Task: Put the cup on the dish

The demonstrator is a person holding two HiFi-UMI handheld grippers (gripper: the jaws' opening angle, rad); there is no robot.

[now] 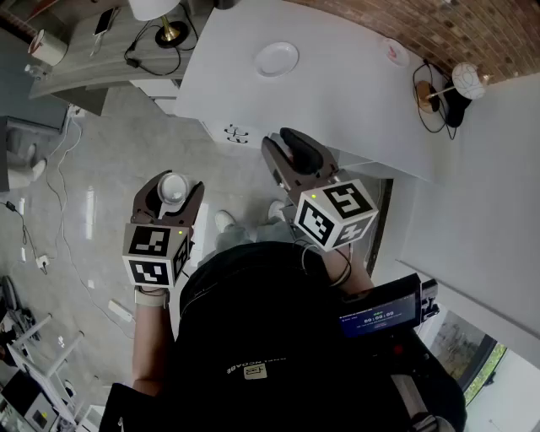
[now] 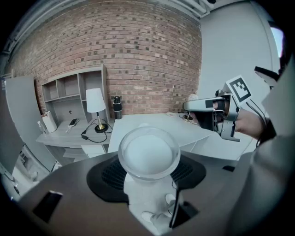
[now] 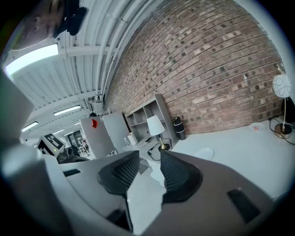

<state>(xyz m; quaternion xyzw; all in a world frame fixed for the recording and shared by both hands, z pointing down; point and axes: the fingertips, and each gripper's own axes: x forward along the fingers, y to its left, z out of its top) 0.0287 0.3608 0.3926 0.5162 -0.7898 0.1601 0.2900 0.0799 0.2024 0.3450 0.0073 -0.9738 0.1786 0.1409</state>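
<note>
A white cup (image 1: 174,187) sits upright between the jaws of my left gripper (image 1: 173,191), which is shut on it over the floor, short of the table. In the left gripper view the cup (image 2: 148,154) fills the middle, its mouth facing up, and both pads press on its sides. The round white dish (image 1: 277,59) lies on the white table (image 1: 337,101), far ahead; it shows as the dish (image 3: 203,153) in the right gripper view. My right gripper (image 1: 295,160) hovers at the table's near edge, its jaws a narrow gap apart with nothing between them.
A white-shaded lamp (image 1: 160,13) and a phone (image 1: 105,20) stand on a grey desk (image 1: 76,72) at the left. A small pink-marked saucer (image 1: 394,53) and a globe lamp (image 1: 467,80) with cables are at the table's far right. A dark bottle (image 2: 117,107) stands by the brick wall.
</note>
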